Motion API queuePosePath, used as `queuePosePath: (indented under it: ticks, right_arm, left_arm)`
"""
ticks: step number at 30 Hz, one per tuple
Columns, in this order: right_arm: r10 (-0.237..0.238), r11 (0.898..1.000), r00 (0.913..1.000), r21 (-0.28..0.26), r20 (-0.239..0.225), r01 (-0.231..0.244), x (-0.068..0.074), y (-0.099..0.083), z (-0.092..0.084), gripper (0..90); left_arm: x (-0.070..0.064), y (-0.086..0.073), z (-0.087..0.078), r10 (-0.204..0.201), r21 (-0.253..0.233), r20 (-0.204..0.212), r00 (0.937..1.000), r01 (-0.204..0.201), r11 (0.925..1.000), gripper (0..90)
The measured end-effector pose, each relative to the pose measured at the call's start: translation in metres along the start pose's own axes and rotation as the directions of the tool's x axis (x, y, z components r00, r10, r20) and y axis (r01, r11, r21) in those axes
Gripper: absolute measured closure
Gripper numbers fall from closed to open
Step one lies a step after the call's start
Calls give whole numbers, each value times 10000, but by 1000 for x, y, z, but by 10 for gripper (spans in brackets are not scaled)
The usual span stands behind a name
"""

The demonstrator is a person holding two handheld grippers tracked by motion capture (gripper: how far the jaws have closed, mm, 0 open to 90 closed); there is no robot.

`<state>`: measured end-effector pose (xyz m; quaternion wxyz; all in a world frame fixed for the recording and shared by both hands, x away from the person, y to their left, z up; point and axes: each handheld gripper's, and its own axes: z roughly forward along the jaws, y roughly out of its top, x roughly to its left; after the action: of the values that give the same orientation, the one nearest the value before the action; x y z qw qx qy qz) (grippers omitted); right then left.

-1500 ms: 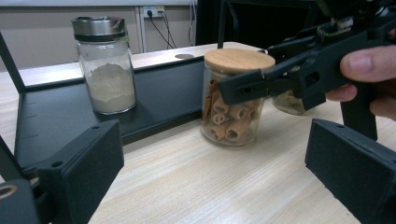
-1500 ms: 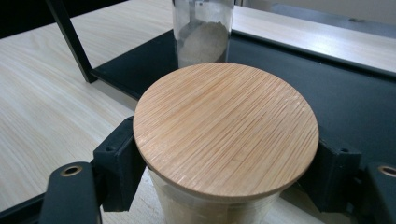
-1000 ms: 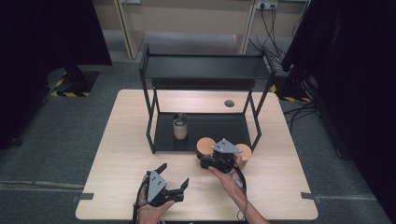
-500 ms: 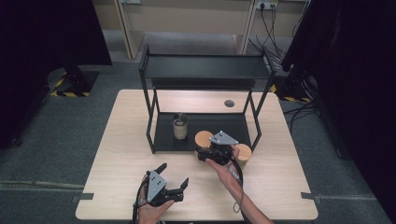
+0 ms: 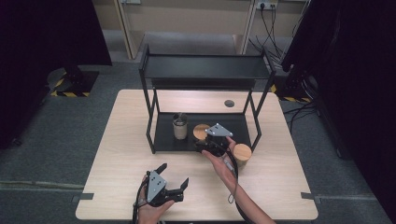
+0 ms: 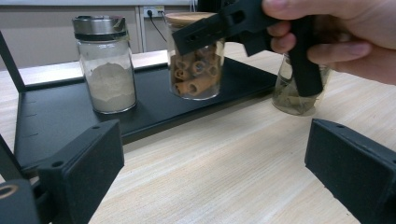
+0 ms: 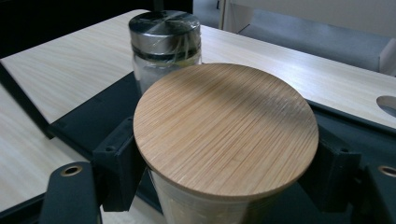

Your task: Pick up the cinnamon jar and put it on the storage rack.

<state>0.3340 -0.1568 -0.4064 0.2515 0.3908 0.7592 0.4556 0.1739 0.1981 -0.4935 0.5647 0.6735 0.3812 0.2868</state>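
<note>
Gripping a wooden-lidded jar over the rack's bottom shelf.
Left to right: the left gripper (image 5: 173, 185) rests open, empty, near the table's (image 5: 121, 154) near edge; the shaker jar (image 5: 180, 126) stands on the shelf (image 5: 163, 140); the right gripper (image 5: 205, 142) clamps the wooden-lidded jar (image 7: 224, 130) just right of it.

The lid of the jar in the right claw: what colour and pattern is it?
Light brown bamboo lid with fine parallel grain stripes, shown best in the right gripper view.
</note>
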Motion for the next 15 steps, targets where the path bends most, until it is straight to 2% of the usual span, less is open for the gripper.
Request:
queuePosePath:
  ticks: [9, 15]
  right_arm:
    - [249, 9996, 9991, 119, 354, -253, 2, 8, 21, 258]
    - [195, 9996, 9983, 184, 552, -205, 3, 11, 32, 258]
  left_arm:
    - [0, 0, 0, 4, -14, 10, 10000, -4, 10000, 37]
    - [1, 0, 0, 12, 1, 6, 10000, -12, 10000, 37]
